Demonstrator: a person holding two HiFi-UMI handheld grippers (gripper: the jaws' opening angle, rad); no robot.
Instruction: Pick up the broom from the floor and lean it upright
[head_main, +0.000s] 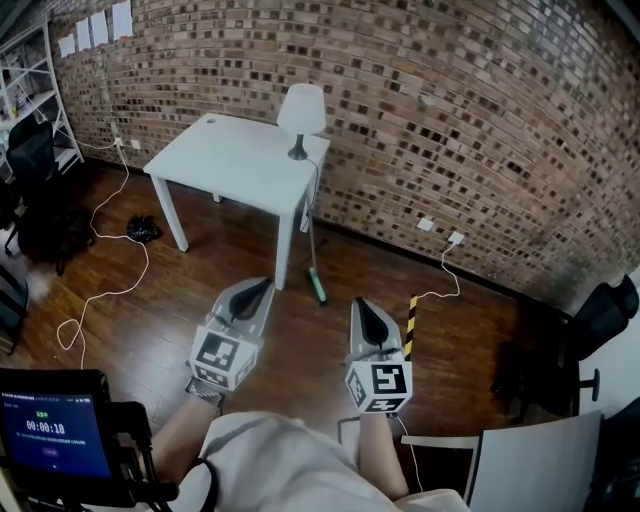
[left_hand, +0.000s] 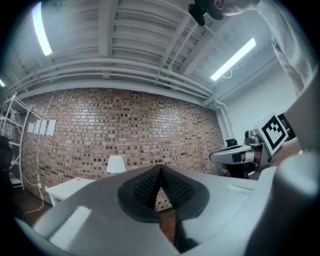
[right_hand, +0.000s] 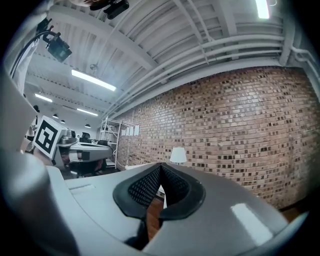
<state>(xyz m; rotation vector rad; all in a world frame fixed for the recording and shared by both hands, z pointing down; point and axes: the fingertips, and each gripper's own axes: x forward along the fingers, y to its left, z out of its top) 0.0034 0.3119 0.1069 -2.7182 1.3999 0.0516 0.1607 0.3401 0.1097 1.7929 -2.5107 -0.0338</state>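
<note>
White table (head_main: 240, 165) upper centre, against the brick wall (head_main: 480, 120). Broom (head_main: 317, 286): green head by the table's front leg, thin handle running up-frame to the tabletop edge; lying or leaning, cannot tell. Left gripper (head_main: 264, 285) and right gripper (head_main: 362, 304) lower centre, jaws pressed together, empty. Broom head sits up-frame between them; neither clearly nearer.
</note>
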